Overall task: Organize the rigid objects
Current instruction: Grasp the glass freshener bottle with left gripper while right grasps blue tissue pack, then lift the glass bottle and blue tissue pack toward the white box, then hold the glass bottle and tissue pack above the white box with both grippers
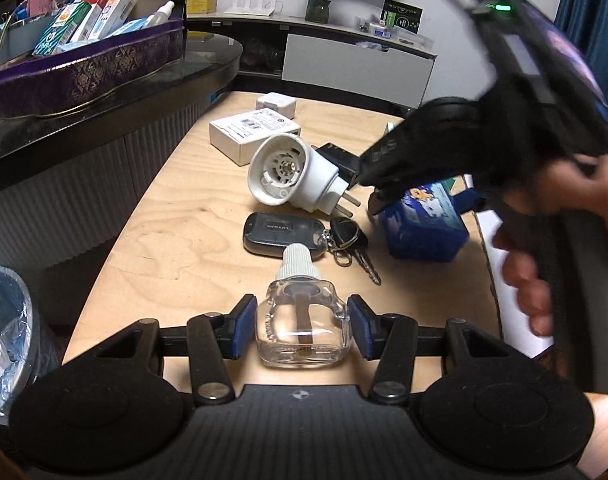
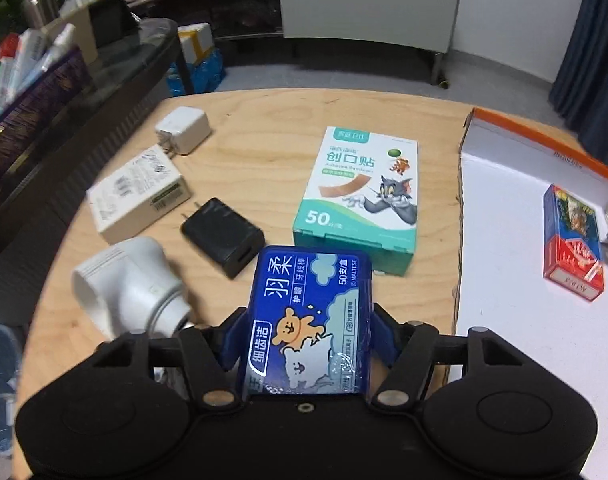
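My left gripper (image 1: 303,322) is shut on a clear glass bottle (image 1: 300,340) with a white ribbed cap, its blue pads against both sides, low over the wooden table (image 1: 152,240). My right gripper (image 2: 306,338) is shut on a blue floss-pick box (image 2: 312,300), with a pad against each long side. In the left wrist view that gripper (image 1: 374,200) comes in from the right onto the same blue box (image 1: 424,232), a hand behind it. A white plug-in device (image 1: 288,176) lies on its side between the two grippers.
A key fob with keys (image 1: 282,232) lies just beyond the bottle. A black charger (image 2: 224,236), a white carton (image 2: 138,192), a white charger (image 2: 186,128) and a bandage box (image 2: 364,192) sit on the table. At the right, an orange-rimmed white tray (image 2: 504,220) holds a red-and-blue pack (image 2: 572,240). A bin (image 1: 4,320) stands at the left.
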`<state>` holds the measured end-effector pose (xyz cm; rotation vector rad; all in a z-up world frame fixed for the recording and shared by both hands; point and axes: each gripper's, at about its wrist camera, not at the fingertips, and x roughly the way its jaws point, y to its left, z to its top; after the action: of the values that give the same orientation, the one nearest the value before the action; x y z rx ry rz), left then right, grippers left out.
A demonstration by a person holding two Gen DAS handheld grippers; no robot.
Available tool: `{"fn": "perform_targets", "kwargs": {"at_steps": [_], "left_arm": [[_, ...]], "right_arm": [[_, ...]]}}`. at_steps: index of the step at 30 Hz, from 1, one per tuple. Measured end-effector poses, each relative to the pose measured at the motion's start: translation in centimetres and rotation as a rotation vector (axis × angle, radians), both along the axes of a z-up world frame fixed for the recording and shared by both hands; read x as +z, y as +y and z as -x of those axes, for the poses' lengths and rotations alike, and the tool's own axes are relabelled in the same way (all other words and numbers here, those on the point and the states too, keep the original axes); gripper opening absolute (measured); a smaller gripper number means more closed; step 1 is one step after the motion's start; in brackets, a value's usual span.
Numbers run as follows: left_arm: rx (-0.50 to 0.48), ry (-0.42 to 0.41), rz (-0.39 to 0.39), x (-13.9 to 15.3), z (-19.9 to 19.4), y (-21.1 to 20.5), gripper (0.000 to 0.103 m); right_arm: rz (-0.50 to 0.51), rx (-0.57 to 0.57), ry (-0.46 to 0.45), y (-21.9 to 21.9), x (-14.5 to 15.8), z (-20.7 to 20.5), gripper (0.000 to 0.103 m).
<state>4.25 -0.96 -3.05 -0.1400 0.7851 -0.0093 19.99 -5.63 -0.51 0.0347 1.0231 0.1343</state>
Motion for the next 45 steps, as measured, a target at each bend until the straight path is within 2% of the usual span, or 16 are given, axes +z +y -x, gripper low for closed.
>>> {"fn": "perform_targets", "kwargs": {"at_steps": [6, 11, 15, 23, 28, 30, 35, 45], "left_arm": [[-0.015, -0.030, -0.002, 1.0, 0.3, -0.8, 0.050], [-0.065, -0.066, 0.000, 2.7, 0.6, -2.8, 0.050], [-0.144, -0.106, -0.006, 4.0, 0.3, -5.9, 0.050], [-0.353, -0.111, 0.034, 6.6, -2.6, -14.4, 0.050], [-0.408, -0.135, 0.010, 7.6, -3.8, -17.6, 0.050], [-0.394, -0.139, 0.033, 7.7, -3.9, -18.0, 0.050], [-0.378, -0.108, -0.012, 7.2, -4.2, -18.8, 0.050], [-0.342, -0.093, -0.007, 7.9, -4.5, -18.7, 0.050]], "right_arm": [[-0.020, 0.026, -0.159, -4.1, 4.8, 3.7, 0.076], [-0.024, -0.028, -0.237, -9.6, 7.8, 7.3, 0.076], [0.032, -0.109, -0.264, -14.2, 8.2, 10.3, 0.076], [0.048, -0.290, -0.253, -22.0, 8.6, 14.1, 0.076], [0.025, -0.321, -0.283, -23.7, 8.6, 15.0, 0.076], [0.003, -0.311, -0.276, -24.0, 8.0, 15.1, 0.076], [-0.016, -0.285, -0.287, -24.1, 7.6, 14.9, 0.076], [-0.013, -0.281, -0.289, -24.3, 7.4, 14.4, 0.076]]}}
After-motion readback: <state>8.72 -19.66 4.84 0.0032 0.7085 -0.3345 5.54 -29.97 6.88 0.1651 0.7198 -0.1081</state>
